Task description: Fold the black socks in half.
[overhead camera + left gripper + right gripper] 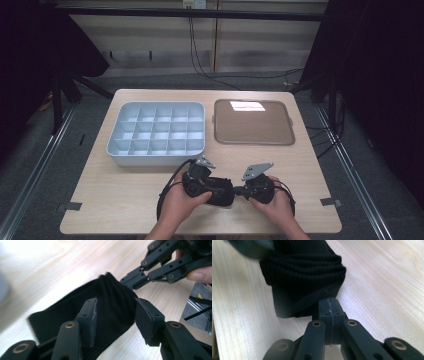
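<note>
Two hands are coming in from the near edge of the table (125, 200), each holding a tool, and between them a black ribbed cloth (220, 190) is lying on the wood close to the person. From above, the cloth is mostly covered by the hands and the tools, so its shape is hard to make out there.

The left tool (115, 315) is standing with its jaws apart, one on each side of a raised fold of the cloth (110, 302); the pads are close to the fabric, but whether they are pressing it I cannot tell. The near end of the cloth is blurring out toward the lower left of that view.

The right tool (329, 306) is showing its jaws pressed together, pinching the edge of the cloth (304, 272) at its corner. The top of the cloth is cut off by the frame, and a blurred dark shape is crossing the upper left corner.

Farther back on the table, a pale blue divided tray (157, 132) is sitting at the left and a flat brown lid (253, 122) beside it at the right, with a glare patch hiding part of its far edge.
</note>
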